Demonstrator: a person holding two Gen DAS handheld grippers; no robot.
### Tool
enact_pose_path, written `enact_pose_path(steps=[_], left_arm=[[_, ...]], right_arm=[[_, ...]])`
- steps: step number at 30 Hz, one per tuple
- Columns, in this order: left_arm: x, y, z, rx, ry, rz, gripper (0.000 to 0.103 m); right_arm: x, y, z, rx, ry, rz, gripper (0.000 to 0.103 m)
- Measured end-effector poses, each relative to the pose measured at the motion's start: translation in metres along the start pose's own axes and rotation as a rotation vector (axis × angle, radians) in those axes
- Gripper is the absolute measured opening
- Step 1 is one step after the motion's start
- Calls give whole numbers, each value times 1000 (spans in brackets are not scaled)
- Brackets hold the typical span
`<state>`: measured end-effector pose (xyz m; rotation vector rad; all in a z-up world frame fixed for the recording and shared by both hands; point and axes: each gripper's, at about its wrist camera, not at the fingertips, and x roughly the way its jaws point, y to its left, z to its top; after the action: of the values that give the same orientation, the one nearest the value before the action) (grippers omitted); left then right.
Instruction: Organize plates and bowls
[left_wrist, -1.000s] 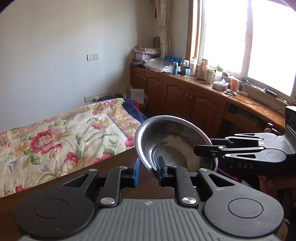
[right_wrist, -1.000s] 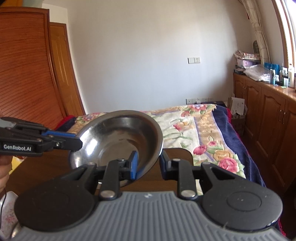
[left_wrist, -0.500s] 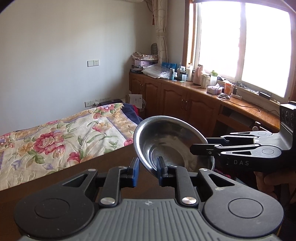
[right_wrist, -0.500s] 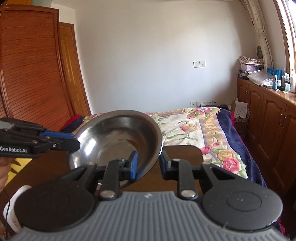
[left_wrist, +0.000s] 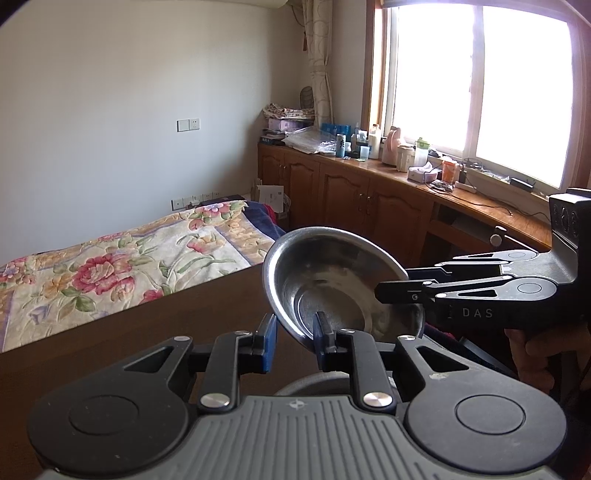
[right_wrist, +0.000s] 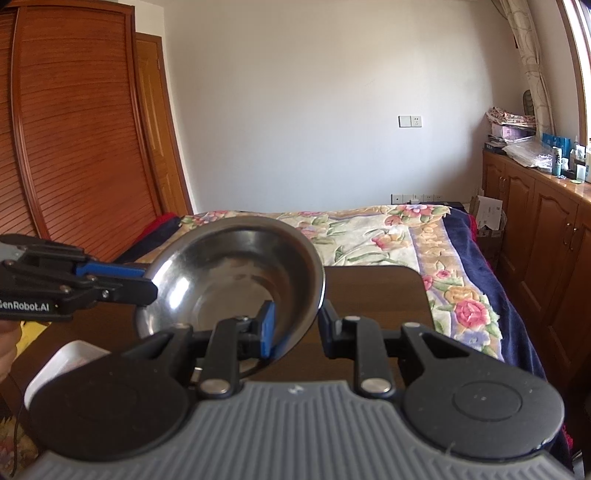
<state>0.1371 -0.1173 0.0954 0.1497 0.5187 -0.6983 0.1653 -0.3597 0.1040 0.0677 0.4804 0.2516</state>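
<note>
A dark wooden table (left_wrist: 155, 325) is seen in a bedroom, with a bed under a floral quilt (left_wrist: 122, 262) beyond its far edge, a white wall, wooden cabinets (left_wrist: 354, 199) cluttered with bottles, and a bright window (left_wrist: 476, 81).

A steel bowl (left_wrist: 332, 280) is held tilted in the air above the table by both tools. The left gripper (left_wrist: 291, 338) is set on the bowl's near rim in its own view, one blue pad inside and one outside; the gap looks fairly wide, and it cannot be told whether the rim is truly pinched. The right gripper (right_wrist: 295, 326) is likewise placed astride the opposite rim — firm contact cannot be told there either.

"DAS" is read on the right gripper's side in the left view; "GenRobot.AI", partly cut off, is read on the left gripper in the right view.

Only the right view shows a louvred wooden wardrobe (right_wrist: 74, 147) and a white dish (right_wrist: 62, 365) near the table's left edge; only the left view shows the window.
</note>
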Motion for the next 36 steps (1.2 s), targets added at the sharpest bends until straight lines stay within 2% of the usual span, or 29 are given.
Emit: enact_pose_path(steps=[14,19,36], left_arm=[[-23,0,-46,-29,21,9,22],[-21,5,-60,-47,56,14,22],[-23,2,-89,-79,103,13,22]], right_arm=[[-6,29,-32,-2,66,36,28],[-7,38,-42,-6,90,44,28],[-12,50,-61,-28,112,42,28]])
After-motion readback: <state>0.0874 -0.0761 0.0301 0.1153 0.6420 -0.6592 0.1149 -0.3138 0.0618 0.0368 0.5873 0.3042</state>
